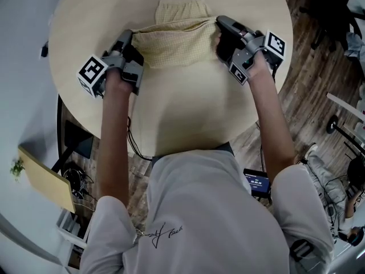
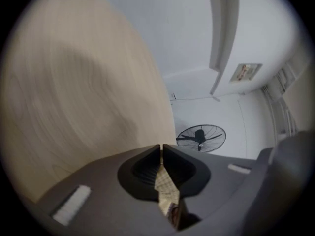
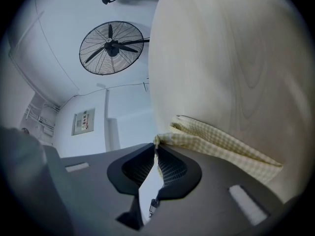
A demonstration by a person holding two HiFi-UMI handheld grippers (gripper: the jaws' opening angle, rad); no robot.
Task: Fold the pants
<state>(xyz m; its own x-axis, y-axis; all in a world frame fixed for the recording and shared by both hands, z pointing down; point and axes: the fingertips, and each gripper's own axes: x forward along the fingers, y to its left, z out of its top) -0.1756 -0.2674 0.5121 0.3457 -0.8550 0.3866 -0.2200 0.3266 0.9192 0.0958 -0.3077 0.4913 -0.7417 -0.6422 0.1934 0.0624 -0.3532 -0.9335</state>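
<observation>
Now, left claw [image 2: 161, 149] pinching pants [image 1: 177, 44], right claw [image 3: 156, 149] likewise (opposite edges, round table [image 1: 188, 107]).

No text can be read for certain. Over the round table [image 1: 188, 113], the left gripper [image 1: 132, 39] and the right gripper [image 1: 219, 24] each carry a cube faced with black-and-white square code patterns, without letters. Below the table's near edge, a white shirt [image 1: 194, 210] bears a cursive script print, illegible. At that edge's right end, a small display [image 1: 257, 182] shows pale digits too small to read. Beyond the table, a wall panel [image 3: 82, 122] has an unreadable label.
</observation>
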